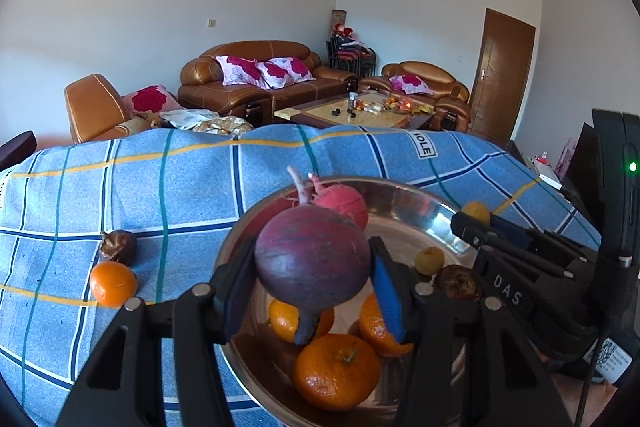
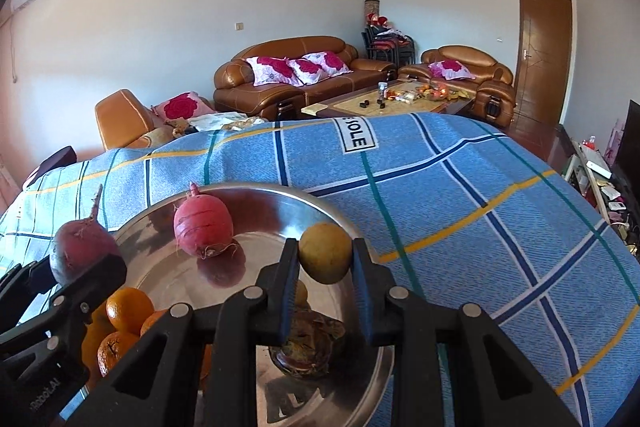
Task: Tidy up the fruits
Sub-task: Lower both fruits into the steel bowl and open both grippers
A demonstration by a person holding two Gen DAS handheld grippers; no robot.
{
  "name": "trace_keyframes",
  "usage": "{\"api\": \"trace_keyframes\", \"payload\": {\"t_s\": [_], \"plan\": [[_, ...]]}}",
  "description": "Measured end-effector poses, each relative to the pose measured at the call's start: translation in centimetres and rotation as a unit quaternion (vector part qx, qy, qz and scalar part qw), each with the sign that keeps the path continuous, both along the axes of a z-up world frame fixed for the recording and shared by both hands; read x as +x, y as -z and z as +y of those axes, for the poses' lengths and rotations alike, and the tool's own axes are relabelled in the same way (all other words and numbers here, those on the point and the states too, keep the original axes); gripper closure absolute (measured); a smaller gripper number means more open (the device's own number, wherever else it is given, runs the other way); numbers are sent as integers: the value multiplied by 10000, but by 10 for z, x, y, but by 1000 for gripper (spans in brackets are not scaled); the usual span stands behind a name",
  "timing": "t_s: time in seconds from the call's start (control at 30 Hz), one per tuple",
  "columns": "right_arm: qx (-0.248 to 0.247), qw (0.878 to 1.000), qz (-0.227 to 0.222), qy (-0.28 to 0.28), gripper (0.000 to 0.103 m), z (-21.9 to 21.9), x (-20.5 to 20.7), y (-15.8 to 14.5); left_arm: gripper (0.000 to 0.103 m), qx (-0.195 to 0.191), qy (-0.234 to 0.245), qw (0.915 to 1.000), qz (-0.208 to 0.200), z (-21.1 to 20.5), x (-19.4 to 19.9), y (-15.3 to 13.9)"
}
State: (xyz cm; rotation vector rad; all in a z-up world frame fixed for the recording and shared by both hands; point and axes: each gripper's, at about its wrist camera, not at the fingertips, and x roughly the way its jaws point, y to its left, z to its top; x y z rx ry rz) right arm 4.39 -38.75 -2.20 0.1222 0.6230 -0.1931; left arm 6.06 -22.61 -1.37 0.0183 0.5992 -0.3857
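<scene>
A steel bowl (image 1: 404, 205) (image 2: 276, 195) sits on the blue checked cloth. My left gripper (image 1: 314, 267) is shut on a dark purple radish (image 1: 312, 263) and holds it above the bowl; it also shows in the right wrist view (image 2: 82, 251). My right gripper (image 2: 325, 259) is shut on a small yellow fruit (image 2: 325, 258) above the bowl's right side; it also shows in the left wrist view (image 1: 476, 213). In the bowl lie a pink radish (image 1: 344, 205) (image 2: 203, 223), oranges (image 1: 336, 371) (image 2: 128, 309), a small yellow fruit (image 1: 429, 259) and a dark brown fruit (image 1: 458, 281) (image 2: 310, 347).
On the cloth left of the bowl lie an orange (image 1: 113, 284) and a dark brown fruit (image 1: 118, 246). The cloth (image 2: 480, 227) stretches to the right and back. Brown sofas (image 1: 256, 75) and a coffee table (image 1: 352, 111) stand behind.
</scene>
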Motion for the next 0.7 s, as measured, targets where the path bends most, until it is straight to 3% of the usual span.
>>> {"api": "trace_keyframes", "payload": {"t_s": [0.43, 0.7], "plan": [[-45, 9982, 503, -314, 75, 11, 23, 13, 47, 407, 10, 9991, 109, -17, 6, 8], [-51, 9982, 493, -349, 75, 13, 26, 13, 47, 351, -24, 9993, 136, -16, 9, 8]]}}
